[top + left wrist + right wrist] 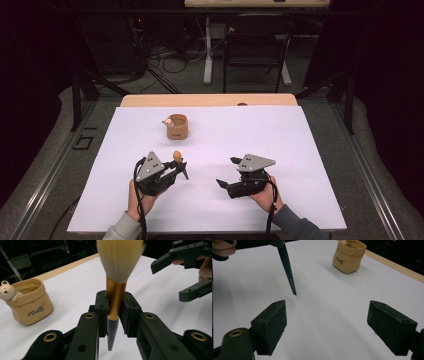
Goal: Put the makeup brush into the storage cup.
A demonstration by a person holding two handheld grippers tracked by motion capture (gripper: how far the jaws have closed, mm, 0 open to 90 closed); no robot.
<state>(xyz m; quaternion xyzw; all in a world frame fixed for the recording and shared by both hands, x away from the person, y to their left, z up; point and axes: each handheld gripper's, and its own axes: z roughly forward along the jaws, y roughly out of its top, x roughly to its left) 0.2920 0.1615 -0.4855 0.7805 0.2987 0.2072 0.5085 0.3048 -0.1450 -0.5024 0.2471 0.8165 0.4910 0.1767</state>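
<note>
The left gripper (113, 312) is clamped on the gold ferrule of a makeup brush (115, 295), bristles up and the dark handle tip pointing down between the jaws, clear of the white table cover (260, 140). The right gripper (327, 325) stands released, nothing between its pads, just beside the left gripper with the brush handle ahead of it. Beyond both grippers sits a tan pouch-shaped holder (177, 127) with a small bear figure (7, 291) on its rim.
</note>
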